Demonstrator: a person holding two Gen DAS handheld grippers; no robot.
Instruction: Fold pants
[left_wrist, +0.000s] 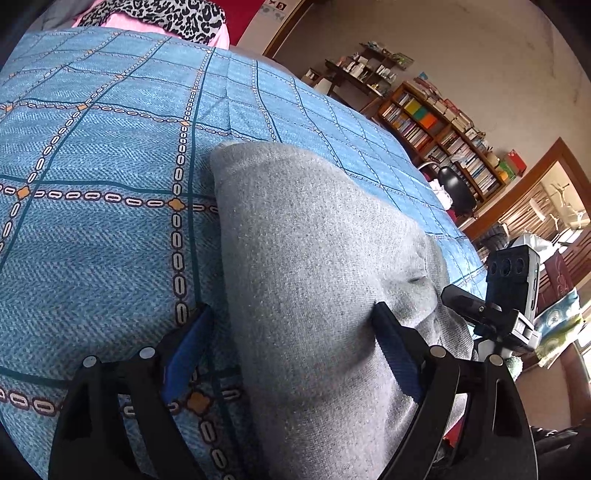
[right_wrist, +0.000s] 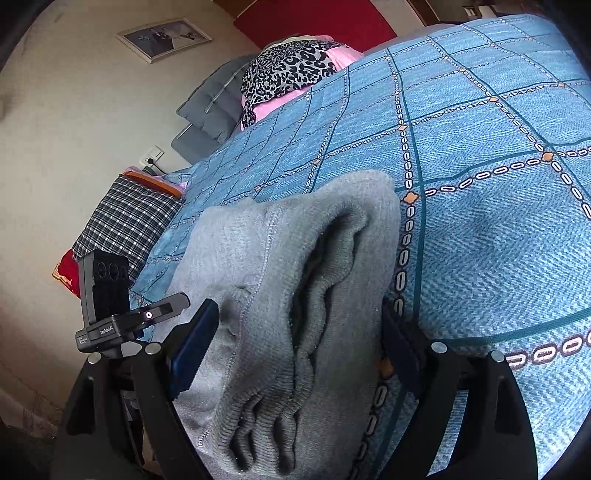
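Grey knit pants (left_wrist: 317, 258) lie on the blue checked bedspread (left_wrist: 92, 147). My left gripper (left_wrist: 291, 310) is open, its blue-padded fingers (left_wrist: 395, 343) standing wide apart over the smooth grey cloth near a folded edge. My right gripper (right_wrist: 299, 314) is open too, its fingers (right_wrist: 195, 343) either side of the ribbed, bunched waistband end of the pants (right_wrist: 314, 280). The cloth lies between both pairs of jaws, which stand wide and do not clamp it.
A leopard-print and pink bundle (right_wrist: 291, 74) and grey pillows (right_wrist: 210, 107) lie at the head of the bed. A checked cushion (right_wrist: 125, 221) sits beside the bed. A bookshelf (left_wrist: 443, 136), a black chair (left_wrist: 458, 192) and a doorway (left_wrist: 546, 206) stand beyond the bed.
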